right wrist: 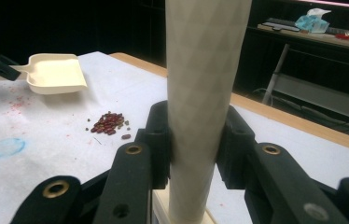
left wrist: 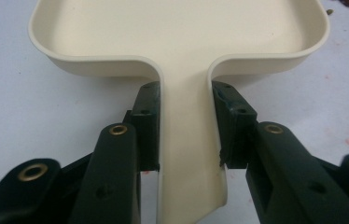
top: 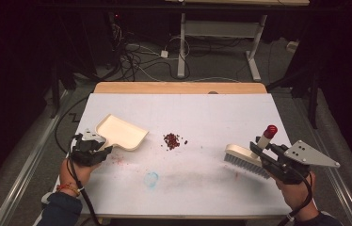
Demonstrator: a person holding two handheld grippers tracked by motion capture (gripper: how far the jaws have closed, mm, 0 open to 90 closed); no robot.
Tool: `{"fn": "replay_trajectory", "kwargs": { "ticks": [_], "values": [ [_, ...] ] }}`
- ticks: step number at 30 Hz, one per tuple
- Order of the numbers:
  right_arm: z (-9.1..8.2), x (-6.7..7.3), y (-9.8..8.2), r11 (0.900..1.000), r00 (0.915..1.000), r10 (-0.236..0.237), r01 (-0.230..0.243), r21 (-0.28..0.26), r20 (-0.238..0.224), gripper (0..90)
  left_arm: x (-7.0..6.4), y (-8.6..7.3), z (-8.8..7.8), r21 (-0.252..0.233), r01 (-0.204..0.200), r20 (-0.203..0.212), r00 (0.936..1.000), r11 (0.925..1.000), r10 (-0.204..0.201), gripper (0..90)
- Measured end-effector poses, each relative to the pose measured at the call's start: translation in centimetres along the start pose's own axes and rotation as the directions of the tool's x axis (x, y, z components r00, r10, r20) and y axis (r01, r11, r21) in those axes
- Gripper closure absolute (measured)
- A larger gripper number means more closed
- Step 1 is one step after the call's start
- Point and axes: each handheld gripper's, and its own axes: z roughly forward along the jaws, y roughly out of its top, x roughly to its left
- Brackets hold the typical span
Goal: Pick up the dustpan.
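A cream dustpan (top: 120, 132) hangs over the table's left side, its handle (left wrist: 189, 140) clamped between the jaws of my left gripper (top: 100, 142), which is shut on it. At the right, my right gripper (top: 261, 151) is shut on the pale handle (right wrist: 200, 93) of a hand brush (top: 244, 158); the handle ends in a red tip (top: 271, 130) and the bristles face down near the table. A small pile of dark red beans (top: 171, 140) lies between the two tools, also seen from the right gripper view as beans (right wrist: 109, 123) ahead of the dustpan (right wrist: 53, 72).
The white table cover (top: 202, 113) carries a blue smudge (top: 151, 179) near the front and faint red stains beside the dustpan. A wooden edge (top: 179, 87) runs along the table's far side. Cables and a desk frame (top: 182, 42) stand on the floor behind.
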Motion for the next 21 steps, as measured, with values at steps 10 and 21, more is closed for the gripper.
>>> {"fn": "replay_trajectory", "kwargs": {
  "ticks": [10, 21],
  "values": [
    [0.3, -0.1, 0.0, 1.0, 0.9999, 0.008, -0.007, 0.007, -0.007, 70.2, -1.1, -0.4, -2.1, 0.005, -0.037, 0.054, 0.9978, 0.9993, 0.037, 63.9],
    [0.7, -0.1, 0.0, 1.0, 0.9999, 0.004, -0.004, 0.014, -0.011, 70.2, -2.7, -2.2, -3.3, 0.064, -0.12, 0.154, 0.982, 0.9907, 0.109, 63.8]
  ]
}}
